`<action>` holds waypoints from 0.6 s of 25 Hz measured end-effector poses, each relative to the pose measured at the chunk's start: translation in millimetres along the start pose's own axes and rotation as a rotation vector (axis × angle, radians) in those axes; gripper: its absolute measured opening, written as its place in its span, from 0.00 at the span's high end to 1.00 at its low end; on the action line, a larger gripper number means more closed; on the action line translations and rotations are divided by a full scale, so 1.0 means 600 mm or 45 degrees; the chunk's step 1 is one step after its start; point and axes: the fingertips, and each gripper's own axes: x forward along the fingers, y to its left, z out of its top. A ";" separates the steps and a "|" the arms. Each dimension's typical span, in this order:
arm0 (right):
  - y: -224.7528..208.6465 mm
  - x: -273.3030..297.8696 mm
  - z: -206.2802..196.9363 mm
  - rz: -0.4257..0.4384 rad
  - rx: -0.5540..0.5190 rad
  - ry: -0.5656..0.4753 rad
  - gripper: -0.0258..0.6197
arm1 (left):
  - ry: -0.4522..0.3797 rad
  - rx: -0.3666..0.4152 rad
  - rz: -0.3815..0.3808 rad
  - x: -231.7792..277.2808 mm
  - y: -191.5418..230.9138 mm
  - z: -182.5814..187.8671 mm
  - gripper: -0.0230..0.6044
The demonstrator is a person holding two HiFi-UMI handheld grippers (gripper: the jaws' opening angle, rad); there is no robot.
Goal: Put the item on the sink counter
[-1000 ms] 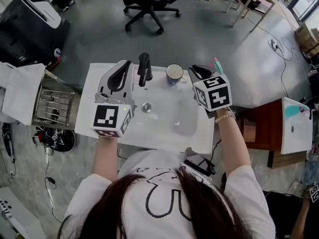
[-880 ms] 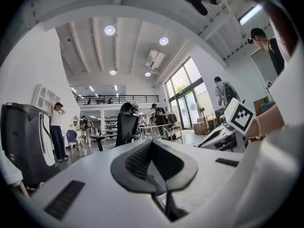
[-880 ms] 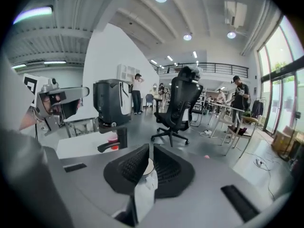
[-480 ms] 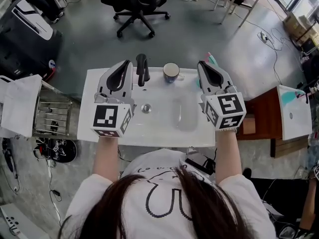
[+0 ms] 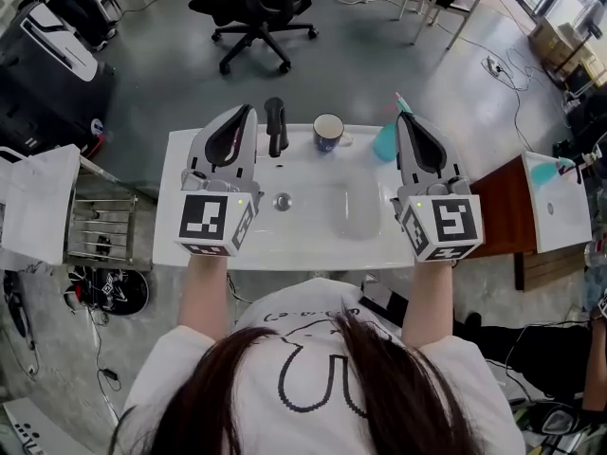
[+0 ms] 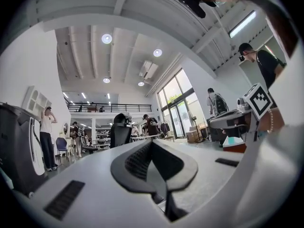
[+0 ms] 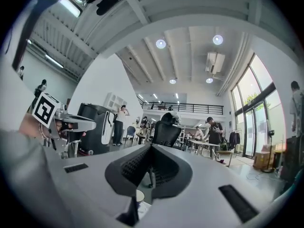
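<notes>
Jaws on both grippers are sitting clenched and are gripping nothing. The left gripper [image 5: 247,112] is hovering just left of the faucet [image 5: 276,126], and the right gripper [image 5: 408,119] is hovering well to the faucet's right.

The teal item [image 5: 384,143] is standing to the right of the faucet, beyond the mug [image 5: 328,133], and appears to be resting on the back of the sink counter [image 5: 322,250]. The right gripper is partly covering it, so its footing is not showing fully. On that evidence the placing is looking finished.

The risks are arising from closeness. The right gripper is hanging just beside the item, so any drift toward the faucet while pulling away is likely to clip it. The item is looking tall and narrow at the top. A knock is liable to tip it into the basin [image 5: 327,207], against the mug, or over the counter's far edge.
</notes>
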 end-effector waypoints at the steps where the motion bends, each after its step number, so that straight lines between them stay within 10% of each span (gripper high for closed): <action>1: 0.003 -0.006 0.004 0.000 0.000 -0.017 0.92 | -0.006 0.005 -0.003 -0.002 0.000 0.003 0.95; 15: 0.011 -0.039 0.041 -0.048 -0.049 -0.057 0.92 | -0.080 0.025 0.001 -0.014 0.013 0.047 0.95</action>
